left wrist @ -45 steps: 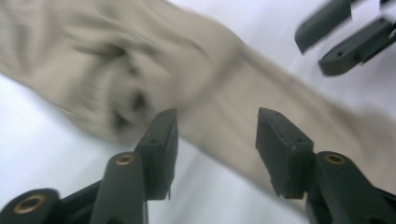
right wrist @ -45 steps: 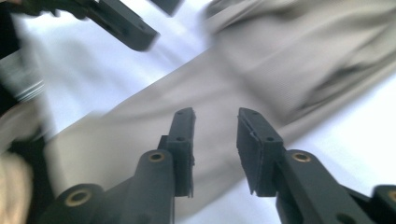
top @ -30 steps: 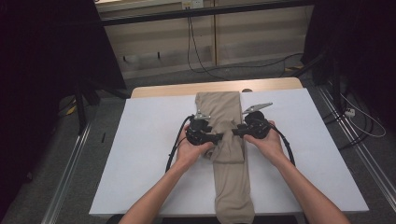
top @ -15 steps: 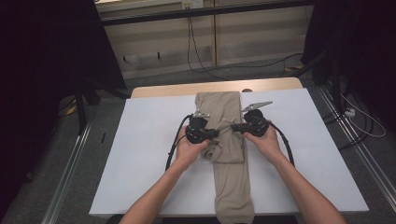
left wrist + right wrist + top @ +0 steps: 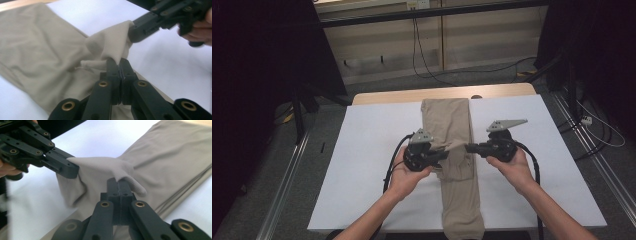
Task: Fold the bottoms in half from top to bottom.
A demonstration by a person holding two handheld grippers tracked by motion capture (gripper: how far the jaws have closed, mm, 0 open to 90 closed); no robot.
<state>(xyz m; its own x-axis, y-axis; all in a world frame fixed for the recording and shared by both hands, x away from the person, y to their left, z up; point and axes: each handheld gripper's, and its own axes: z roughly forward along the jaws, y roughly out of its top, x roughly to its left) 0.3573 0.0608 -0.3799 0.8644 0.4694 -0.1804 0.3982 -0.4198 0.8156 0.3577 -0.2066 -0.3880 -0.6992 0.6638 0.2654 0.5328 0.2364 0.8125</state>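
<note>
A long beige folded cloth (image 5: 447, 117) lies lengthwise down the middle of the white table (image 5: 367, 150), its near end hanging over the front edge. At its middle, my left gripper (image 5: 444, 152) is shut on a raised fold. My right gripper (image 5: 468, 148) is shut on the same fold from the other side. In the left gripper view my jaws (image 5: 119, 62) pinch the cloth (image 5: 37, 45), with the right gripper (image 5: 140, 32) holding the ridge just beyond. In the right gripper view my jaws (image 5: 119, 182) clamp the cloth (image 5: 175, 157), and the left gripper (image 5: 67, 167) holds the ridge's other end.
White tabletop spreads out on both sides of the cloth. A wooden strip (image 5: 382, 97) runs along the far edge. Floor rails (image 5: 287, 185) flank the table, cables (image 5: 422, 55) lie on the floor behind it, and dark curtains stand at both sides.
Both hands have drawn slightly toward the person. The right gripper has shifted right, and a fold of cloth is pulled up between the two grippers.
</note>
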